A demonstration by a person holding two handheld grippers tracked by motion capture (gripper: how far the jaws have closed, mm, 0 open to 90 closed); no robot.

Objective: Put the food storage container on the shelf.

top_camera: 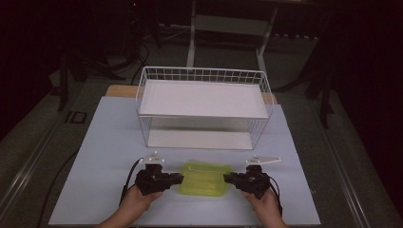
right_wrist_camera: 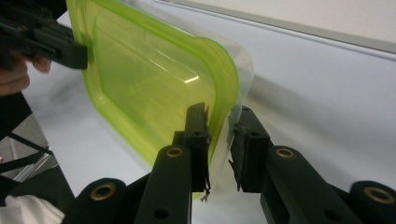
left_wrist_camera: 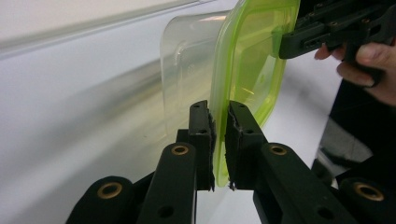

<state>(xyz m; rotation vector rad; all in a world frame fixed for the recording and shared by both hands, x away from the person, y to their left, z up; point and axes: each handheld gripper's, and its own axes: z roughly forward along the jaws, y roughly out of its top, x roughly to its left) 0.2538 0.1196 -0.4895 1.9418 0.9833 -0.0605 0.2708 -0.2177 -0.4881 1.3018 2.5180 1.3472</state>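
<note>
**High view: both grippers at the ends of a green-lidded container**

High view shows a pale table point(top_camera: 109, 142) with a white wire basket point(top_camera: 142, 90) standing at its far half, a white shelf board laid across the basket's top. Near the person's edge sits a clear container point(top_camera: 205, 179) with a yellow-green lid point(top_camera: 209, 173), in front of the basket and apart from it.

The left gripper point(top_camera: 178, 178) comes in from the left, held in the person's left hand point(top_camera: 138, 199), and reaches the container's left end. The right gripper point(top_camera: 228, 179), held in the right hand point(top_camera: 261, 202), reaches the right end. The two point toward each other with the container between them.

Left gripper view has the left gripper point(left_wrist_camera: 219, 140) closed on the lid's point(left_wrist_camera: 247, 70) rim, both jaws pressed against the green edge, with the clear container point(left_wrist_camera: 187, 51) body behind it. The right gripper point(left_wrist_camera: 285, 44) shows farther off at the opposite rim.

Right gripper view has the right gripper point(right_wrist_camera: 219, 140) with its jaws astride the lid's point(right_wrist_camera: 154, 79) rim. The left jaw touches the green edge, while a narrow gap shows at the right jaw, so whether the grip is firm cannot be told. The left gripper point(right_wrist_camera: 86, 49) meets the far end of the lid.
</note>
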